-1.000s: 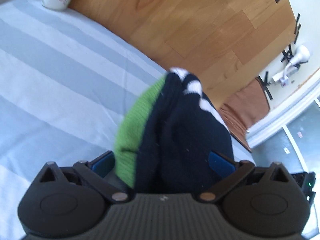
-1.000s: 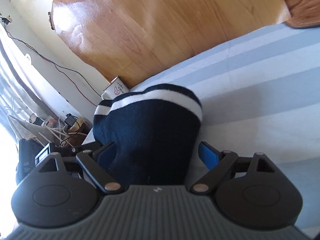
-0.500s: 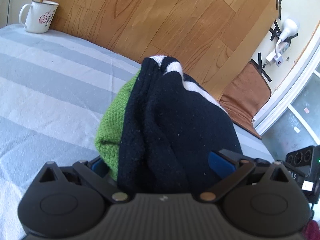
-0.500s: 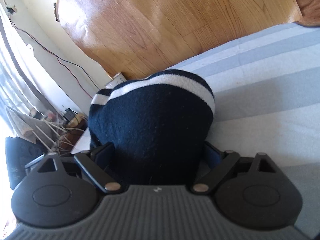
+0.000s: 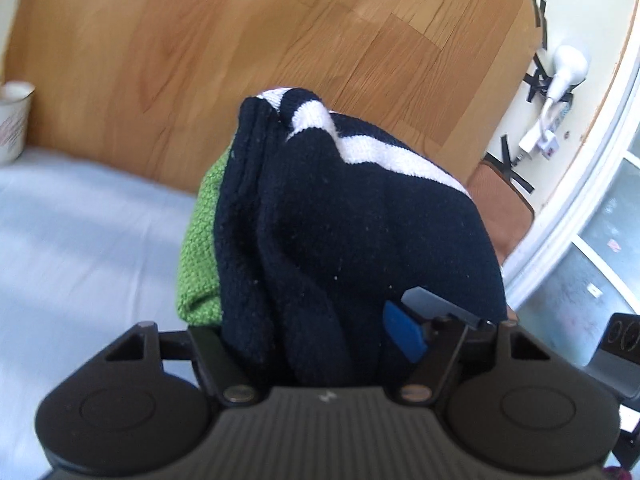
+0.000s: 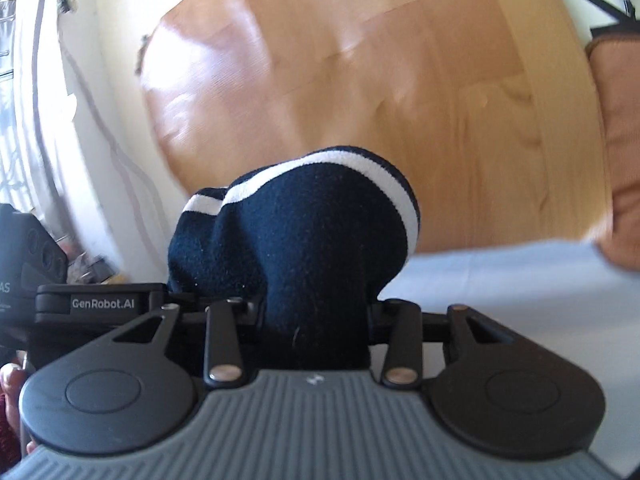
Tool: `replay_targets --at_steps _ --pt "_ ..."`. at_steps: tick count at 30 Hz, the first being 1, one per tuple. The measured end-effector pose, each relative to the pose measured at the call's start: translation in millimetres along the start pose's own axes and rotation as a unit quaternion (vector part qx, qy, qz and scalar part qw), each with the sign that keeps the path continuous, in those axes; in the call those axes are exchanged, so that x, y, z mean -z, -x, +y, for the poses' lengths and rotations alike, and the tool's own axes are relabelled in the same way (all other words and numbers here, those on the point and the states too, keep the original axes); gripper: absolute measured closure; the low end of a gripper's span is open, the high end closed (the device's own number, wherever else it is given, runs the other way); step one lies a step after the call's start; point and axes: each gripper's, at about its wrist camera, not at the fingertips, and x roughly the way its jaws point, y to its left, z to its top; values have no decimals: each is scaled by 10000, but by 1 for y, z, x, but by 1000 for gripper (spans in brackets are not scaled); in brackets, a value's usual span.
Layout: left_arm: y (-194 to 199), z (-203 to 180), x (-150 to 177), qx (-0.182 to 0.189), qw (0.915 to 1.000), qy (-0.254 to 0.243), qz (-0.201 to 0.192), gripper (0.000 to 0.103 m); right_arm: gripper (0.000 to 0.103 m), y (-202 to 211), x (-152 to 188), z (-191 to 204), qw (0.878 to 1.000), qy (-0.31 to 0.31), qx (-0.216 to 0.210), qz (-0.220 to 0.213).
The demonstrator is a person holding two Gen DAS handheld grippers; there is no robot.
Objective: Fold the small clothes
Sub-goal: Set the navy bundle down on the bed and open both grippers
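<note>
A small knit garment, navy with a white stripe and a green part (image 5: 200,248), is bunched between both grippers. In the left wrist view the navy cloth (image 5: 360,232) fills my left gripper (image 5: 316,320), which is shut on it; one blue pad (image 5: 400,336) shows at the right. In the right wrist view the navy cloth (image 6: 304,240) sits in my right gripper (image 6: 316,316), which is shut on it with the fingers hidden by cloth. The garment is held up off the striped bedsheet (image 5: 80,240).
A white mug (image 5: 14,120) stands at the sheet's far left edge. A wooden panel (image 5: 280,40) rises behind the bed. A brown cushion (image 6: 616,140) lies at the right. The other gripper's body (image 6: 100,304) is close on the left in the right wrist view.
My right gripper has closed on the navy cloth. Both grippers have tilted up and lifted, so more of the wooden panel and less of the sheet shows.
</note>
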Motion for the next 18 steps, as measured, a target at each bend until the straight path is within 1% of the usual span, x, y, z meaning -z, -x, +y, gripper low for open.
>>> replay_targets --at_steps 2,4,7,9,10,11,12,14,15,16,18 --pt "-30 0 -14 -9 10000 7 43 35 59 -19 -6 -24 9998 -162 88 33" --pt "-61 3 -23 -90 9998 42 156 37 59 -38 -6 -47 9988 -389 225 168" --pt "-101 8 -23 -303 9986 139 403 37 58 -61 5 -76 9941 -834 478 506" --pt "-118 10 -16 -429 9977 123 516 37 53 -66 16 -89 9888 -1116 680 716" --pt "-121 8 -11 -486 9975 25 503 33 50 -66 16 -94 9862 -1238 753 802" --pt "-122 9 -7 -528 9975 -28 473 29 48 -65 16 -97 9852 -1328 729 807" --pt "-122 10 -5 -569 9973 8 458 22 45 -64 17 -100 9841 -1425 690 803" --pt "-117 8 -7 -710 9964 -2 459 22 43 -60 17 -95 9841 -1405 765 771" --pt "-110 5 -6 -831 9958 -18 389 22 43 -55 15 -92 9846 -1334 867 724" --pt "-99 2 -5 -925 9953 -37 296 22 43 -47 13 -88 9854 -1257 950 646" --pt "-70 -6 3 -992 9949 -147 80 22 40 -25 16 -78 9871 -1138 1025 472"
